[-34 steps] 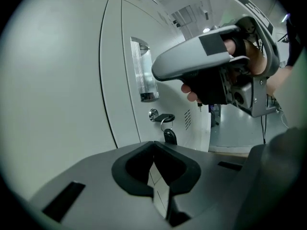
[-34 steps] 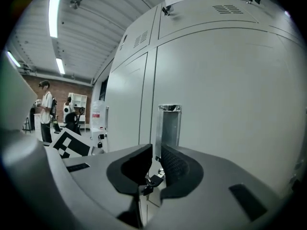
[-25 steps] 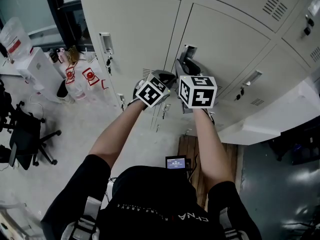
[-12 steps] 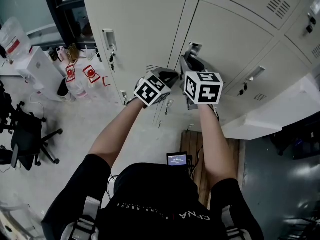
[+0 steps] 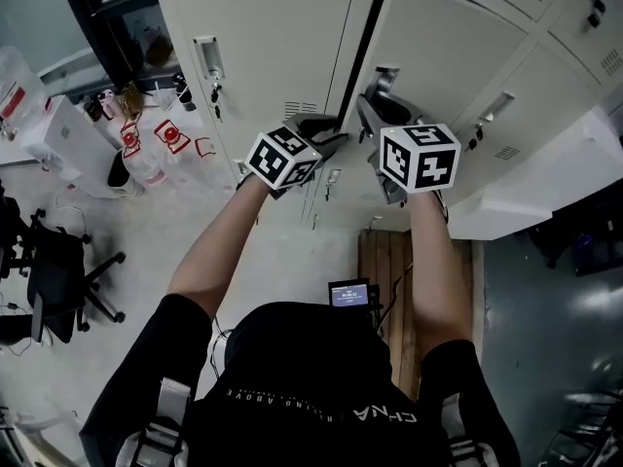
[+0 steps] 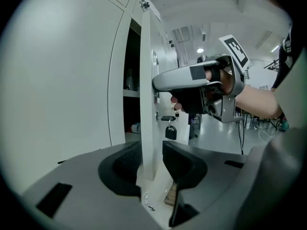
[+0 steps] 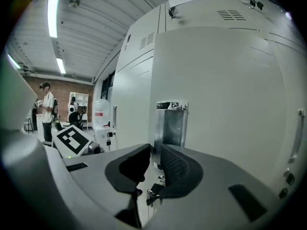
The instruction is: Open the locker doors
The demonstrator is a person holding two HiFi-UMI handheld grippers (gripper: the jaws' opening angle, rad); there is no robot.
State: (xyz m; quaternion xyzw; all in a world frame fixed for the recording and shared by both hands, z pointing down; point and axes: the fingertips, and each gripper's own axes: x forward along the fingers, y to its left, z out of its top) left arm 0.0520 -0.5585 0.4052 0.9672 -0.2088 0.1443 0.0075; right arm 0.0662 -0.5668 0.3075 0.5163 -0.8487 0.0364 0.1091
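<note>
My left gripper [image 6: 151, 158] has just spread its jaws. They stand apart astride the edge of the door [image 6: 146, 71] without pressing on it. My right gripper [image 7: 154, 161] has its jaws clamped on the handle [image 7: 171, 121]. The door stands ajar at its handle side.

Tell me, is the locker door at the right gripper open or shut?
Open a little. A dark gap runs along the locker door's left edge; seen sideways, it stands clear of the frame.

Left gripper [image 6: 152, 153]: jaws just opening, door edge [image 6: 146, 104] between pads | Right gripper [image 7: 153, 158]: clamped on handle [image 7: 170, 123] | left arm [image 5: 216, 256], right arm [image 5: 433, 261]: outstretched
</note>
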